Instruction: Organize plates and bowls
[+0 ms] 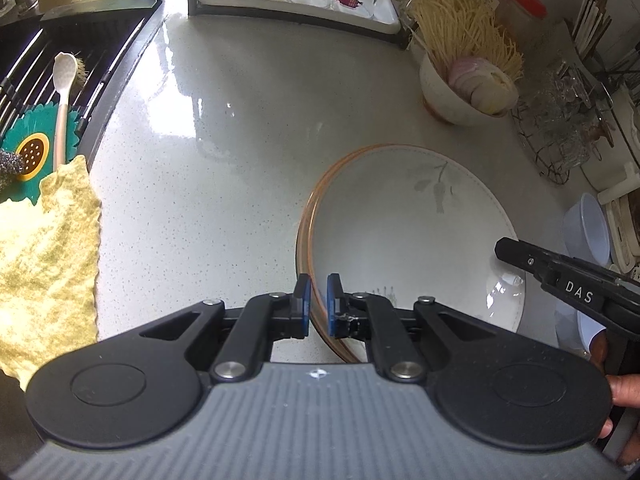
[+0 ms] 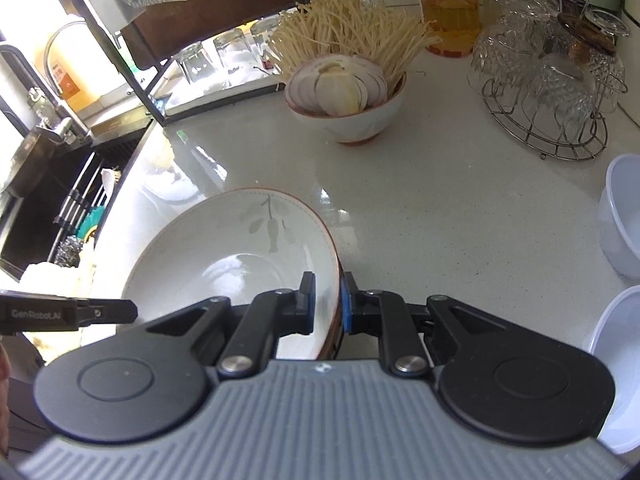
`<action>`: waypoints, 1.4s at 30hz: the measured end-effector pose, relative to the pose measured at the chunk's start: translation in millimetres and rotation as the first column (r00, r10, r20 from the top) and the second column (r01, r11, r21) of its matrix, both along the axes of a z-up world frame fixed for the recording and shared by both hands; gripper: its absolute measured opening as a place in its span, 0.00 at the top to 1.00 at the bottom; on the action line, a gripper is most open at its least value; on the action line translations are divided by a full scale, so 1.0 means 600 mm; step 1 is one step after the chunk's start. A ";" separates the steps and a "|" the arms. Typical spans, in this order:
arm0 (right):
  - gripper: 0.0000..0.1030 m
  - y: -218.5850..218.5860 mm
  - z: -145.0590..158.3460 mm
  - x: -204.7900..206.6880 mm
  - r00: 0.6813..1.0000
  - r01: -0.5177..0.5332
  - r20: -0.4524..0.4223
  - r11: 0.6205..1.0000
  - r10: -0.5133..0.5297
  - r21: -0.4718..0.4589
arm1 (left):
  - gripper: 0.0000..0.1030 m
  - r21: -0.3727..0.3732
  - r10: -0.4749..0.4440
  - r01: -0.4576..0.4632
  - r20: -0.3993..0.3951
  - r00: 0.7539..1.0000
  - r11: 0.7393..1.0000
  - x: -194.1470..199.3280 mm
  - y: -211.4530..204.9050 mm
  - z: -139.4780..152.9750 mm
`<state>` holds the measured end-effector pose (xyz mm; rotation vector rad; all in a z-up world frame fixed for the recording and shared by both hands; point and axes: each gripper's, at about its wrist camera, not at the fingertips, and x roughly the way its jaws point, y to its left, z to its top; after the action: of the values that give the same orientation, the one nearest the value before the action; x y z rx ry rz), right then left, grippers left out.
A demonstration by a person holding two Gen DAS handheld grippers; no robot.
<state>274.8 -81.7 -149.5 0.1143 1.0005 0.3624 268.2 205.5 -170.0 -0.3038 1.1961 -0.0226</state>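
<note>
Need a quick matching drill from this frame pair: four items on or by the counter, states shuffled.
Items:
1. plate
2. food bowl
3. brush
4. yellow cloth

States:
A. lies over the sink rack
B. pinched at its rim on both sides by the left gripper and right gripper
C. draped over the counter edge by the sink
D. holds sliced onion and enoki mushrooms

Pairs: 1-B, 2-D, 3-A, 4-C
</note>
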 end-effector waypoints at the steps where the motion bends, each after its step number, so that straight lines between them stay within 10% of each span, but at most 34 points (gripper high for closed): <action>1: 0.84 0.000 -0.001 -0.002 1.000 -0.004 -0.001 1.000 0.004 -0.007 | 0.91 0.001 0.002 -0.002 0.000 1.000 1.000 -0.001 0.000 0.000; 28: 0.83 -0.022 0.141 -0.059 0.982 -0.031 0.189 0.990 0.005 0.138 | 0.91 0.058 -0.013 -0.001 0.242 0.970 0.998 -0.058 -0.037 0.163; 42: 0.83 -0.053 0.206 -0.154 0.974 -0.080 0.216 0.995 0.065 0.064 | 0.91 0.067 -0.017 -0.007 0.354 0.935 0.998 -0.175 -0.107 0.231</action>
<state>182.3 -113.6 -26.1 0.1020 0.7803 0.4679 163.1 141.4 -31.4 -0.2260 0.8367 -0.0397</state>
